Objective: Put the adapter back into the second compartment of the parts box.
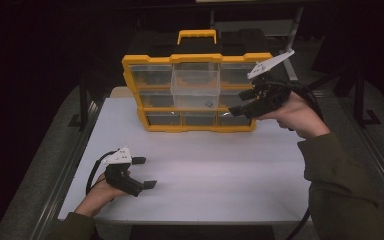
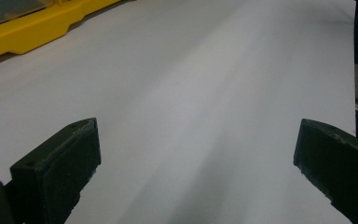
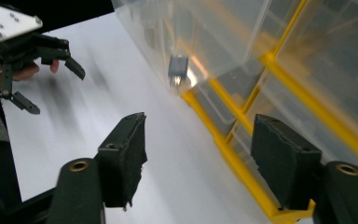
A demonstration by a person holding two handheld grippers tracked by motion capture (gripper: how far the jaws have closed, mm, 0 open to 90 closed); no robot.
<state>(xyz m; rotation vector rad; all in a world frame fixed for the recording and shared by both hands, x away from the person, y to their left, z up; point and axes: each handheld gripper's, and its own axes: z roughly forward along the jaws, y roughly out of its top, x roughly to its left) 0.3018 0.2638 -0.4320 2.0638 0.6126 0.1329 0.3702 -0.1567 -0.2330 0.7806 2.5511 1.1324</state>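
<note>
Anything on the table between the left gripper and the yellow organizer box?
Nothing: in the high view, only bare white table lies between the left gripper and the organizer box. The left gripper view shows the same bare stretch.

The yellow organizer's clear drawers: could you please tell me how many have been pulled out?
1: the middle drawer of the top row of the yellow organizer juts forward, a small dark part inside. The others sit flush, though the right claw covers some.

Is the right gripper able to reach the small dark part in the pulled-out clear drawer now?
Probably yes. The right gripper is open beside the clear drawer, which sticks out of the yellow organizer. The small dark part lies inside, so the fingers likely must enter over the drawer's top.
</note>
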